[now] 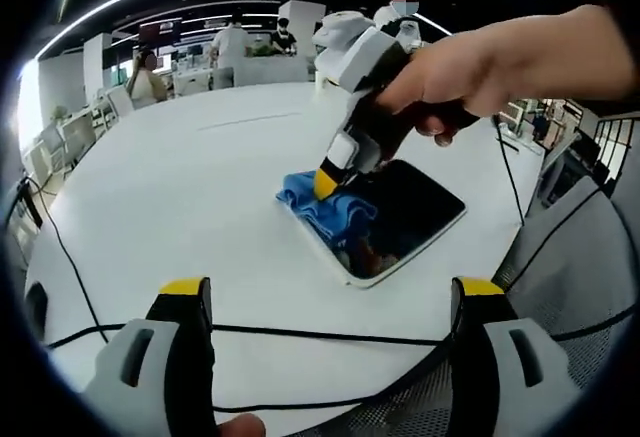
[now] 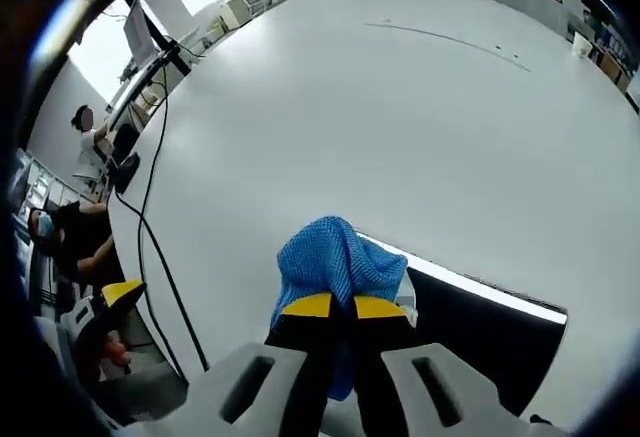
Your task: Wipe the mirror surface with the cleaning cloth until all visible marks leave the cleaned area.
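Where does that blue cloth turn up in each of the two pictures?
Left gripper view: the blue cloth lies just right of centre, on the near-left end of the mirror, under the right gripper held by a hand.
Right gripper view: the blue cloth sits low in the centre, pinched between that view's own jaws.
Shared landmark: the dark mirror on the white table.
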Demonstrator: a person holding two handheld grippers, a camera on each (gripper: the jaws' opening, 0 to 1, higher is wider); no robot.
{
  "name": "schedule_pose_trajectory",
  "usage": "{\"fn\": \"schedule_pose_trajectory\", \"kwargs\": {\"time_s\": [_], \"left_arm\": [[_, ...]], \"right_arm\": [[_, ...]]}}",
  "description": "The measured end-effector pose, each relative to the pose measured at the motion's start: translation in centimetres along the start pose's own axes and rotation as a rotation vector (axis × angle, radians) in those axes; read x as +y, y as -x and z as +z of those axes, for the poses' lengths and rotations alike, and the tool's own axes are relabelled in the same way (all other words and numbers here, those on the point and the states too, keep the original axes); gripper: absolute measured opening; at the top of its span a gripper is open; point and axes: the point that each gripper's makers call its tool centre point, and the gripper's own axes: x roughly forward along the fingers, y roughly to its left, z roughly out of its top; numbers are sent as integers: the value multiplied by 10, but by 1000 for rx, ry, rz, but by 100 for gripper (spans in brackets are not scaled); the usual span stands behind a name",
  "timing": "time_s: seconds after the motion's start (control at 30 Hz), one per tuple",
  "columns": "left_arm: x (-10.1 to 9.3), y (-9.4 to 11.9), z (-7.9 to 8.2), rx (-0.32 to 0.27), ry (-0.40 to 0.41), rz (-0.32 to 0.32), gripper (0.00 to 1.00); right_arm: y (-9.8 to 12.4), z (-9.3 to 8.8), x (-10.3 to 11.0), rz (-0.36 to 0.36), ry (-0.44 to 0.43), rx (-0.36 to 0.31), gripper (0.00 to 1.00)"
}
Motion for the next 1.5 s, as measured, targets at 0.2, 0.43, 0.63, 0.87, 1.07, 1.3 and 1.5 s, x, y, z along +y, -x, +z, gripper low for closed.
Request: {"fn": "schedule_pose_trajectory", "kwargs": {"time_s": [0.2,0.43,0.63,0.87,1.07,1.3,1.5], "left_arm": [[2,1,1,-3,13,10,99],[1,1,0,4,7,3,98],[4,1,-3,9,11,12,97],[5,1,-2,6,13,20,97],[7,2,-1,1,22,32,97],[8,2,-2,4,22,37,97],[6,1,-2,7,9,28,97]], "right_arm": [[-9,15,-9,-5,15,2,0],[-13,23,-15,-8,18,4,0],[-10,23,-14,-8,19,14,0],[-14,24,-16,-3,31,6,0],[-19,27,-19,3,32,13,0],[-16,25,-17,8,45,7,0],[-12,20,-31,-3,37,11,0]]}}
